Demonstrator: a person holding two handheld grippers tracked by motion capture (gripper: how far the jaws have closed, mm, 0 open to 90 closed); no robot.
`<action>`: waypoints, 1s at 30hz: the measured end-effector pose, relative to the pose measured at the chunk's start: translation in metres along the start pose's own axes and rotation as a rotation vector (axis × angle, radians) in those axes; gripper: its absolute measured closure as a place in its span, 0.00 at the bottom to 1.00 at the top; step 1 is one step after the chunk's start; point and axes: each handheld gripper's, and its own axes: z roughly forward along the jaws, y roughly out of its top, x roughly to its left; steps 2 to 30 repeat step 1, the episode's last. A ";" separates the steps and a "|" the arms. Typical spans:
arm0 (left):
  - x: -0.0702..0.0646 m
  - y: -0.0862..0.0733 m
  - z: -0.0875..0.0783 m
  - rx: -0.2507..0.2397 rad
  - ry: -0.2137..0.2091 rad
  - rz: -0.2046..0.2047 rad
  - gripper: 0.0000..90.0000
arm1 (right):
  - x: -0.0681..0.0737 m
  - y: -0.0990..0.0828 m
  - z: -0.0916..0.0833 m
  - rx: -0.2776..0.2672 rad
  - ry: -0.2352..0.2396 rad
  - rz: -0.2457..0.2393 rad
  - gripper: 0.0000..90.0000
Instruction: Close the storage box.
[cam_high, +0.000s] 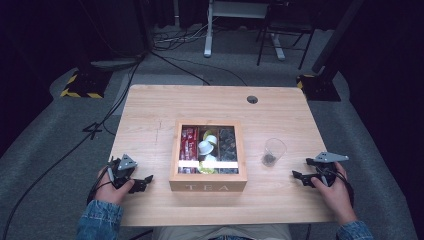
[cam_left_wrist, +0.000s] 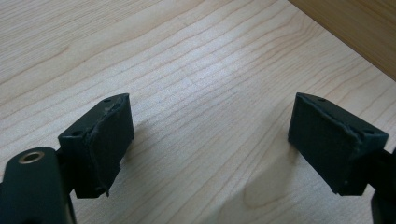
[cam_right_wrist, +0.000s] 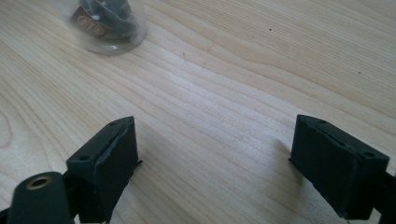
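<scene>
Two grippers: both lie low on the table, one on either side of the tea box.
Tea box: wooden, open, between the two grippers; red packets fill the compartment nearest the left gripper, white cups and yellow bits the middle, dark items the one nearest the right gripper; its small contents are hard to make out.
Cup: clear plastic, ahead of the right gripper's jaws, well apart from them; something dark lies in its bottom; its top is cut off in the right gripper view.
Left gripper: jaws wide apart, bare wood between them.
Right gripper: jaws wide apart, holding nothing.
</scene>
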 end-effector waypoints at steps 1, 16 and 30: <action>0.000 0.000 0.000 0.000 0.000 0.000 0.16 | 0.000 0.000 0.000 0.000 0.000 0.000 0.16; 0.000 0.000 0.000 0.000 0.000 0.000 0.16 | 0.000 0.000 0.000 0.000 0.000 0.000 0.16; 0.000 0.000 0.000 0.000 0.000 0.000 0.16 | 0.000 0.000 0.000 0.000 0.000 0.000 0.16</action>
